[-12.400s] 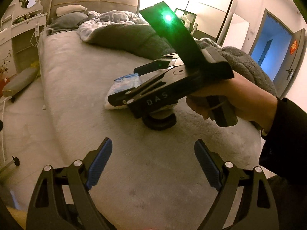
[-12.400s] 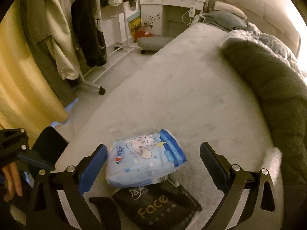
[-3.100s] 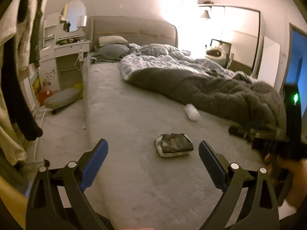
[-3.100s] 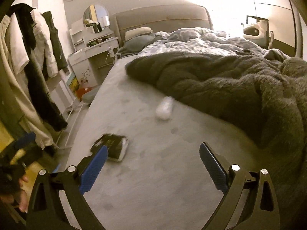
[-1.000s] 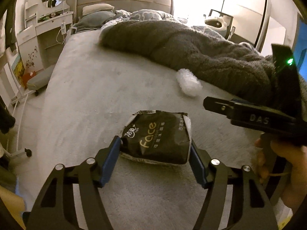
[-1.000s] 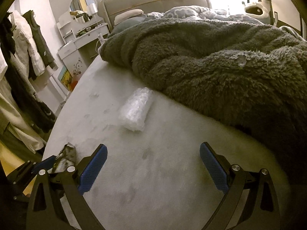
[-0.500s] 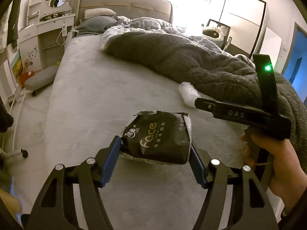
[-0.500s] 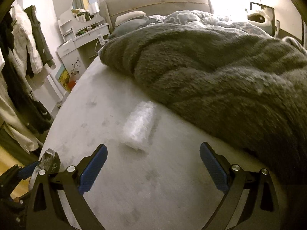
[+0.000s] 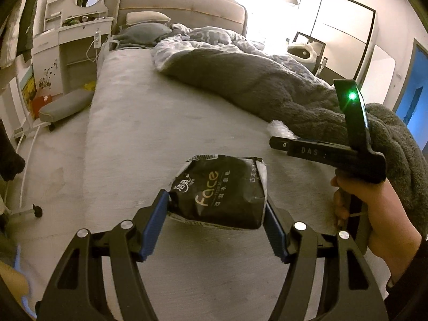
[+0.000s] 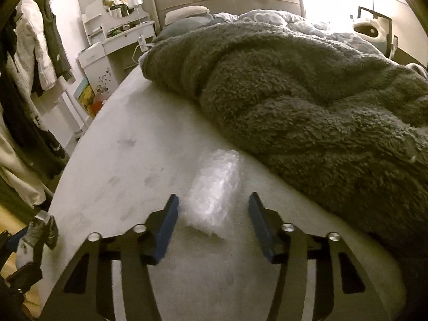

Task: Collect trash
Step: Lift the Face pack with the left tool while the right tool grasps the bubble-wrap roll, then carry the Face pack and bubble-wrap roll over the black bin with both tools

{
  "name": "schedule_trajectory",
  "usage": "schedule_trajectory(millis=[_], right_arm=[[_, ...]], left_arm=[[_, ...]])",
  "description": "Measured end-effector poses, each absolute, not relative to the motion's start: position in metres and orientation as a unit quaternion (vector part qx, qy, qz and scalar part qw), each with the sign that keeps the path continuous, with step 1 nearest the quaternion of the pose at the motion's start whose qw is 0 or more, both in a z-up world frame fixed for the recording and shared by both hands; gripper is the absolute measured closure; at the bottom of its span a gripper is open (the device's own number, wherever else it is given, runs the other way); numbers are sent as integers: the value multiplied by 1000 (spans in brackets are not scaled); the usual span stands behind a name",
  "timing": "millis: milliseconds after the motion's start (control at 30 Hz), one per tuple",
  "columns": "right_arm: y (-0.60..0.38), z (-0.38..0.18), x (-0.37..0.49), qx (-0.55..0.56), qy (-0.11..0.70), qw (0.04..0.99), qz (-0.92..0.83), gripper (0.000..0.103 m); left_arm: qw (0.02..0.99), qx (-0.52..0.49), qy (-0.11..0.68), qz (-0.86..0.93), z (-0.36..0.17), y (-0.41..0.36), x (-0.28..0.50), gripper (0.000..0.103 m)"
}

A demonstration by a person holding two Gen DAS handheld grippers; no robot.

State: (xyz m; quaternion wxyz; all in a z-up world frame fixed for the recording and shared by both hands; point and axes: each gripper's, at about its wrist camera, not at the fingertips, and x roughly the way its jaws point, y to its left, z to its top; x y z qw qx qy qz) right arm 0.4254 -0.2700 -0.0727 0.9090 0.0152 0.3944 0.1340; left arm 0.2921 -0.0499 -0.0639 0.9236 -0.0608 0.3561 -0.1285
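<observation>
A black tissue pack (image 9: 216,192) printed "Face" hangs just above the grey bed sheet (image 9: 149,123), and my left gripper (image 9: 216,224) is shut on its two sides. In the right wrist view that pack (image 10: 40,230) shows at the lower left edge. A clear crinkled plastic wad (image 10: 214,192) lies on the sheet beside the blanket. My right gripper (image 10: 214,214) straddles the wad's near end with its jaws closing; a thin gap still shows at each pad. From the left wrist view, the wad (image 9: 281,131) peeks out behind the right gripper's body (image 9: 321,152), which a hand (image 9: 374,208) holds.
A thick grey fleece blanket (image 10: 307,107) is heaped over the right half of the bed, right next to the wad. A white dressing table (image 9: 67,40) and a grey stool (image 9: 64,104) stand left of the bed. Clothes (image 10: 34,53) hang along the left.
The right gripper has moved forward over the plastic wad, and its jaws have narrowed from wide apart to close beside it. The left gripper, still holding the black pack, has drawn back slightly.
</observation>
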Motion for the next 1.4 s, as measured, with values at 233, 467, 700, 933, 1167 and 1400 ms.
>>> schedule_trajectory(millis=[233, 467, 700, 933, 1167, 1400], right_arm=[[-267, -66, 425, 24, 394, 911, 124, 64], [-261, -45, 397, 29, 384, 914, 125, 64], [-238, -27, 342, 8, 375, 914, 158, 64], [-207, -22, 284, -6, 372, 907, 198, 64], [-193, -6, 238, -2, 357, 906, 226, 64], [-190, -5, 213, 10, 356, 904, 235, 64]], left_arm=[[925, -60, 357, -119, -61, -28, 288, 33], [926, -68, 354, -116, -51, -17, 279, 33], [933, -48, 338, -112, -36, -15, 258, 33], [936, -8, 341, -90, -35, -7, 226, 33], [930, -30, 361, -60, -42, 12, 204, 33], [922, -54, 384, -20, -57, 38, 172, 33]])
